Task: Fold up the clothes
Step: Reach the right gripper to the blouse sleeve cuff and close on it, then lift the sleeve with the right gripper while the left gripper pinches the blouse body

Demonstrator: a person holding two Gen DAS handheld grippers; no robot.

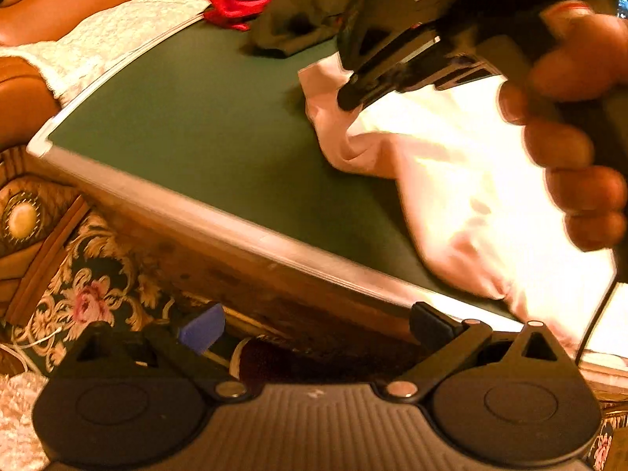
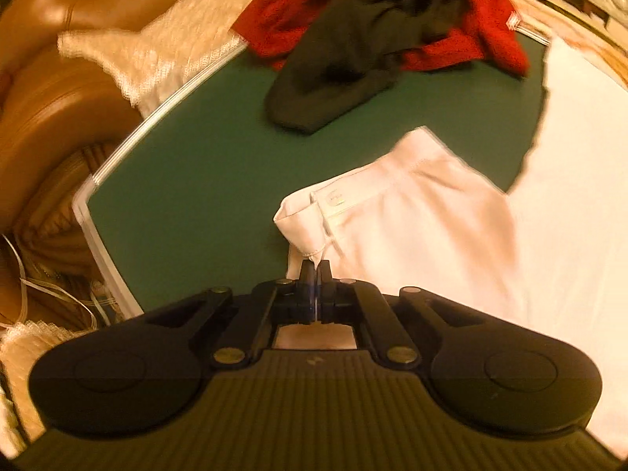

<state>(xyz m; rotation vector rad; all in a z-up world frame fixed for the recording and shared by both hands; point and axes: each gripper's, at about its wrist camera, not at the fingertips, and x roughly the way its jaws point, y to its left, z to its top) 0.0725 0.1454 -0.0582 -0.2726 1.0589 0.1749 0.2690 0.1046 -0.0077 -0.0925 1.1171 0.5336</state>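
Right gripper (image 2: pixel 315 271) pinches the white garment (image 2: pixel 412 227) corner; left gripper (image 1: pixel 314 325), fingers wide, holds nothing. Carry the corner toward 1 o'clock, keeping it taut

Both tools are matte black plastic. The left gripper (image 1: pixel 310 327) has a ribbed grey-black body near the camera, flanked by two round black discs, with silver rivets at the joints of its linkage arms. One of its fingers (image 1: pixel 201 329) carries a blue-purple pad; the other is plain black. The right gripper (image 2: pixel 315 271) has the same ribbed body, discs and brass-toned rivets, with a thin clear strip between its fingers. The right hand (image 1: pixel 565 133) shows bare, warm-toned skin over a black handle.
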